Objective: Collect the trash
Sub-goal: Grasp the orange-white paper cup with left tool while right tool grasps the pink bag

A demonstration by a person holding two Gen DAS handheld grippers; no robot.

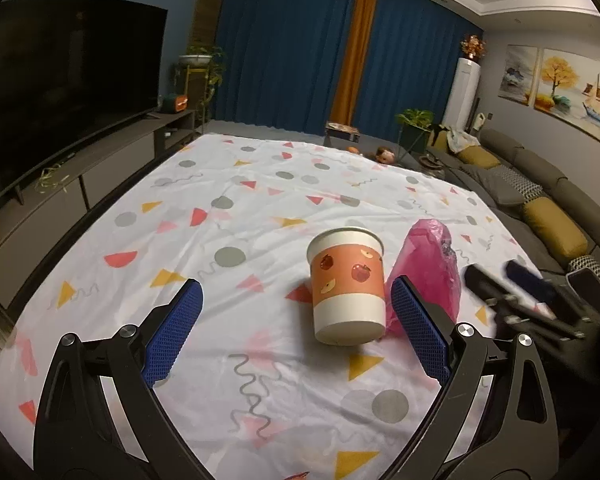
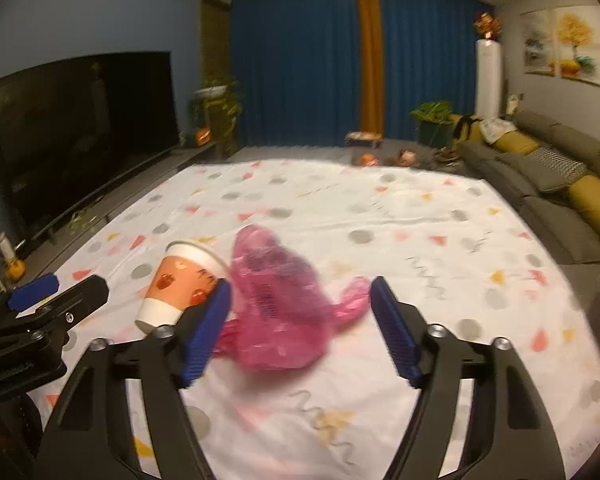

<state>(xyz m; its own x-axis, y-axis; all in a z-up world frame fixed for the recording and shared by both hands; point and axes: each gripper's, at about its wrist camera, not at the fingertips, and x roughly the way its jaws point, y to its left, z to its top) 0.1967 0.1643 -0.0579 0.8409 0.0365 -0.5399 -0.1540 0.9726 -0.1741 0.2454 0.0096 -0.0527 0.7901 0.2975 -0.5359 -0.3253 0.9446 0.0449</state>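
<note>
Left wrist view shows my left gripper (image 1: 296, 312) with jaws spread wide, lined up on the paper cup (image 1: 347, 285) standing on the patterned table (image 1: 220, 184), presumably for an easy pinch. My right gripper (image 2: 300, 322), jaws likewise spread, hangs over the pink plastic bag (image 2: 278, 300), crumpled and translucent, touching the cup's side.

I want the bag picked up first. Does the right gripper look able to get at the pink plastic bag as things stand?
Probably yes. The right gripper is open, with the pink plastic bag lying between its fingers and nothing on top. The paper cup stands close beside its left finger and might get nudged.
</note>
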